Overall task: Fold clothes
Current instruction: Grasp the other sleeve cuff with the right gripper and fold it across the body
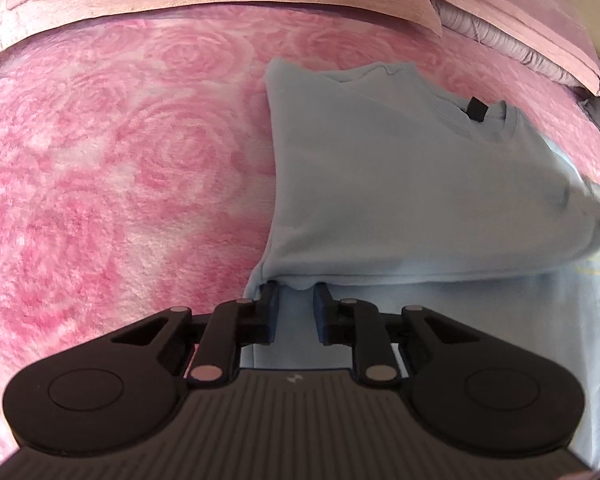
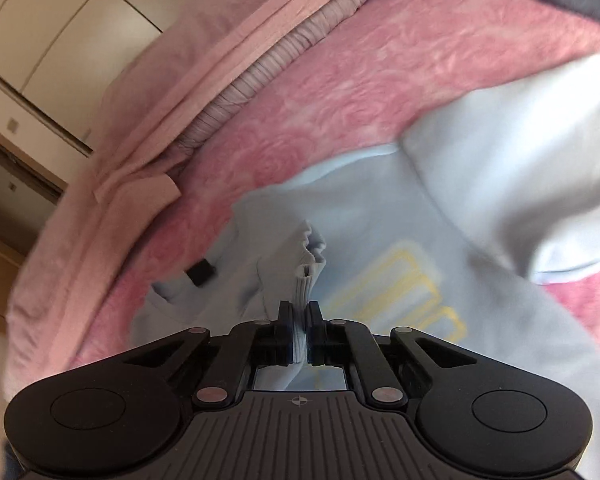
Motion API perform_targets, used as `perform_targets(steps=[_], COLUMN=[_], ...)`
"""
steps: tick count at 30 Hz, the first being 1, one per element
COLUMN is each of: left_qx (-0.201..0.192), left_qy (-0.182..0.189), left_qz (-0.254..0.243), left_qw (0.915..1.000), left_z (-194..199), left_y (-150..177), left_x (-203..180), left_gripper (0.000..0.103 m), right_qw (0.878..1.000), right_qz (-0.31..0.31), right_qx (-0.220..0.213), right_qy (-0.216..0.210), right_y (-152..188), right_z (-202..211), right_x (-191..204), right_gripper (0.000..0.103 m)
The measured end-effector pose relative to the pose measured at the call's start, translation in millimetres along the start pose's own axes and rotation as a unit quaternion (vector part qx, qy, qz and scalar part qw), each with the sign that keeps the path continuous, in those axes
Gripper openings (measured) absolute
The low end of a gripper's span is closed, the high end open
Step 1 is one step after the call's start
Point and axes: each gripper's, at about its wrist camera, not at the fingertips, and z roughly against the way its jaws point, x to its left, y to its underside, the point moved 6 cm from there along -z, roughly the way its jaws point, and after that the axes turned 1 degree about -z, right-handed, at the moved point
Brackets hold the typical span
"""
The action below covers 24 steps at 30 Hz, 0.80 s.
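Pink rose blanket (image 1: 112,168) covered the bed, cupboards (image 2: 40,40) showed only in right view, right gripper (image 2: 299,312) pinched the blue sweatshirt (image 1: 400,184) cuff (image 2: 306,280), left gripper (image 1: 296,292) stood narrow under the folded edge, grip unclear.

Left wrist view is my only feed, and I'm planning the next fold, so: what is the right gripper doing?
Observer: The right gripper is shut on the ribbed cuff of the light blue sweatshirt.
Operator: Is that cuff lying flat?
Observer: No, it sticks out crumpled past the fingertips.
Operator: Any print on the fabric near it?
Observer: Yes, a yellow outline print shows on the sweatshirt just to the right of the cuff in the right wrist view.
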Motion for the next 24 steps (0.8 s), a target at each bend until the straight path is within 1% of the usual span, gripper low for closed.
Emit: perform_targets(steps=[3, 5, 7, 9, 10, 11, 13, 15, 16, 17, 19, 20, 21, 22, 23, 24], left_qx=[0.001, 0.005, 0.016, 0.030, 0.031, 0.028, 0.018, 0.000, -0.009, -0.012, -0.011, -0.006, 0.006, 0.021, 0.025, 0.022], left_qy=[-0.002, -0.002, -0.003, 0.002, 0.006, 0.011, 0.020, 0.021, 0.018, 0.015, 0.012, 0.012, 0.004, -0.009, -0.015, -0.017], left_qz=[-0.008, -0.017, -0.029, -0.039, -0.044, -0.050, -0.064, -0.080, -0.085, -0.084, -0.072, -0.065, -0.062, -0.061, -0.060, -0.059], left_qw=[1.0000, 0.9998, 0.9994, 0.9988, 0.9985, 0.9983, 0.9976, 0.9966, 0.9962, 0.9963, 0.9973, 0.9978, 0.9981, 0.9979, 0.9978, 0.9978], left_z=[-0.3, 1.1, 5.6, 14.2, 20.5, 28.0, 41.6, 44.7, 42.1, 36.0, 18.2, 7.9, -2.0, -11.6, -15.0, -14.2], left_y=[0.3, 0.6, 1.4, 2.4, 1.6, -0.1, -4.8, -12.7, -17.0, -21.2, -29.2, -31.5, -31.4, -30.1, -30.1, -31.0], left_x=[-1.5, -2.4, -3.1, -3.8, -5.4, -7.7, -13.0, -20.4, -23.9, -26.8, -31.6, -33.5, -34.9, -36.0, -38.0, -40.5], left_gripper=[0.017, 0.017, 0.017, 0.017, 0.017, 0.016, 0.016, 0.016, 0.016, 0.016, 0.017, 0.017, 0.017, 0.017, 0.016, 0.016], right_qw=[0.999, 0.999, 0.999, 0.998, 0.998, 0.997, 0.995, 0.992, 0.992, 0.993, 0.991, 0.989, 0.986, 0.982, 0.981, 0.983], right_qz=[-0.001, -0.001, 0.010, 0.029, 0.039, 0.048, 0.064, 0.081, 0.089, 0.097, 0.125, 0.139, 0.153, 0.163, 0.162, 0.157], right_qx=[0.019, 0.022, 0.023, 0.023, 0.024, 0.021, 0.011, 0.002, -0.004, -0.012, -0.008, 0.004, 0.018, 0.048, 0.061, 0.062], right_qy=[0.036, 0.042, 0.041, 0.048, 0.052, 0.060, 0.079, 0.098, 0.090, 0.073, 0.053, 0.056, 0.063, 0.079, 0.083, 0.079], right_y=[16.1, 20.2, 16.3, 11.1, 8.4, 6.8, 4.7, 2.4, 2.2, 2.4, 6.0, 9.9, 14.4, 20.4, 22.6, 22.3], right_z=[-8.9, -15.1, -15.2, -9.8, -6.6, -2.8, 5.2, 13.4, 15.4, 16.4, 8.8, 0.8, -8.4, -19.4, -21.5, -18.6], right_x=[-15.8, -20.5, -18.0, -12.8, -9.9, -7.3, -2.3, 2.8, 6.4, 10.6, 18.2, 18.0, 16.3, 10.5, 6.2, 3.6], right_gripper=[0.004, 0.005, 0.005, 0.006, 0.008, 0.010, 0.011, 0.011, 0.011, 0.011, 0.011, 0.011, 0.011, 0.011, 0.011, 0.011])
